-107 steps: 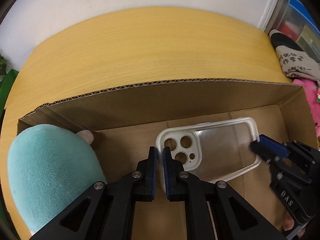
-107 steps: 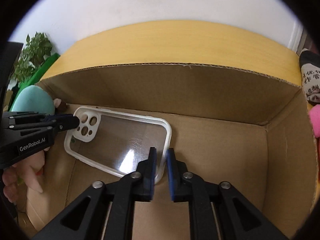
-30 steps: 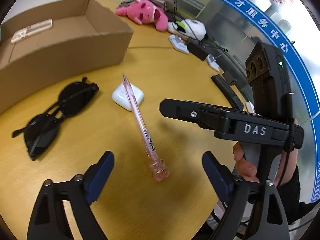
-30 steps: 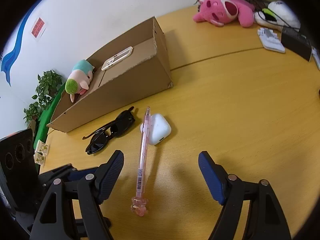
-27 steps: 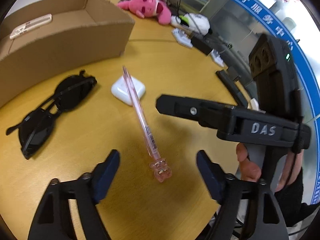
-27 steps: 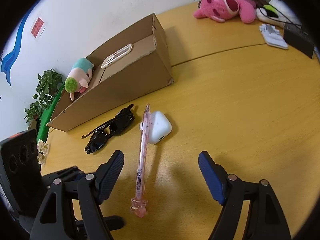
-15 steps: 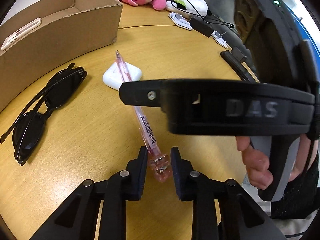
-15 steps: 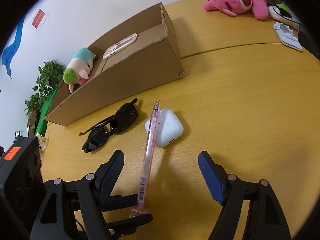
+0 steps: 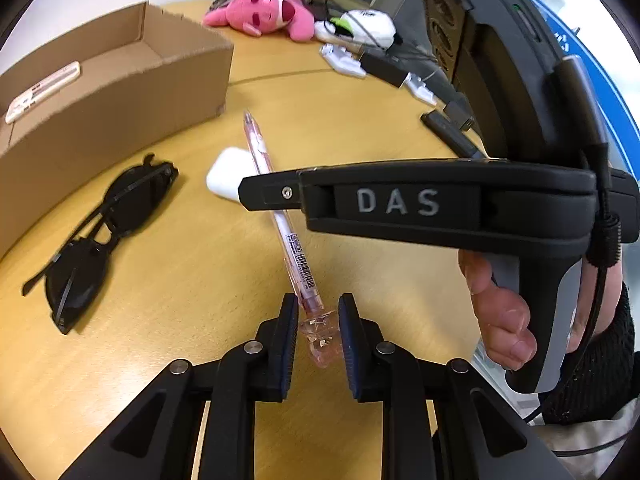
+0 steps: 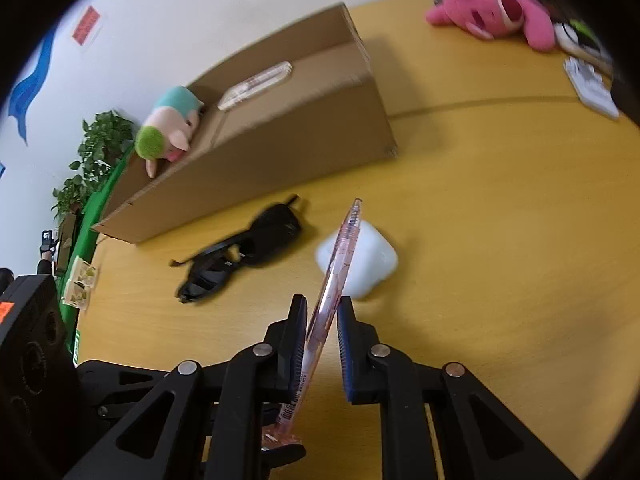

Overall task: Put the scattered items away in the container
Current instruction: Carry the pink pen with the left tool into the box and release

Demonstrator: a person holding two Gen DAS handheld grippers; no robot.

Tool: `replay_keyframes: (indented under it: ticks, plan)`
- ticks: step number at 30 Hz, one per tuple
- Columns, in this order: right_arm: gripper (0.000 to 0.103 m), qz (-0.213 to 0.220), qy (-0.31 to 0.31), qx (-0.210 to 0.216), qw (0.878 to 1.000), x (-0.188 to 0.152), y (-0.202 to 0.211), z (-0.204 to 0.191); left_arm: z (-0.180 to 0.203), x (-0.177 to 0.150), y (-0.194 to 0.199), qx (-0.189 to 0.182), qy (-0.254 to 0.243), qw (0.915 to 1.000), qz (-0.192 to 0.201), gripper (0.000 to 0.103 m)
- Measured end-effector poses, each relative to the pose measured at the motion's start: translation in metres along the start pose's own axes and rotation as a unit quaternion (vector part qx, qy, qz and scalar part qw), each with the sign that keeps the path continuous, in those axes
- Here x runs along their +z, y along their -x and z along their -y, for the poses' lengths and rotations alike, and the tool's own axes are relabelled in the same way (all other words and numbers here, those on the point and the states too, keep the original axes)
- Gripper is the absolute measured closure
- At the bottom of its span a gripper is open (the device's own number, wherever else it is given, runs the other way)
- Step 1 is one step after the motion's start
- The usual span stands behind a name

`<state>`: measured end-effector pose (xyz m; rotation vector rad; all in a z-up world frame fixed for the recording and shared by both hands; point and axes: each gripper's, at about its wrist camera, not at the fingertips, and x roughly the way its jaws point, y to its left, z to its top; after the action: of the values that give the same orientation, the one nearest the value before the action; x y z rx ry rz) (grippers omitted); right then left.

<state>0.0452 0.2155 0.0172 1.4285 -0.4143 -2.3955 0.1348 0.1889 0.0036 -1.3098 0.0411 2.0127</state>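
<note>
A pink transparent pen (image 9: 288, 236) lies with its tip resting on a white earbud case (image 9: 226, 172). My left gripper (image 9: 318, 320) is shut on the pen's decorated end. My right gripper (image 10: 322, 312) is closed around the pen's (image 10: 336, 268) shaft further along. Black sunglasses (image 9: 104, 220) lie to the left, also in the right wrist view (image 10: 244, 248). The cardboard box (image 9: 120, 92) behind them holds a phone case (image 9: 40, 90) and a teal plush toy (image 10: 168, 132).
A pink plush toy (image 9: 272, 12), a white and green toy (image 9: 364, 28), cables and a dark bar (image 9: 448, 132) lie on the yellow table at the far right. A green plant (image 10: 92, 152) stands beyond the table's left edge.
The phone case was let go in the box. Both grippers left the box, came to the pen wide open, and closed on it: the left first, then the right.
</note>
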Motion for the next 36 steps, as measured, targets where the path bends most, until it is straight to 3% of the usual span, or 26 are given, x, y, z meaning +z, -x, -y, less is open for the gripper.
replay_keyframes:
  ticks: [9,20,28,36]
  plan:
    - [0.093,0.059,0.059,0.031,0.996,0.037,0.042,-0.047,0.000,0.033,0.049,0.020,0.015,0.9976,0.065,0.082]
    - [0.093,0.104,0.117,0.052,0.986,0.133,0.064,-0.089,-0.027,0.119,0.091,0.073,0.013,0.9867,0.144,0.082]
    - [0.094,0.085,0.150,0.030,0.985,0.214,0.046,-0.110,-0.069,0.174,0.102,0.083,0.058,0.9798,0.172,0.082]
    - [0.094,0.041,0.163,0.017,0.986,0.271,-0.011,-0.116,-0.142,0.214,0.080,0.064,0.122,0.9804,0.142,0.082]
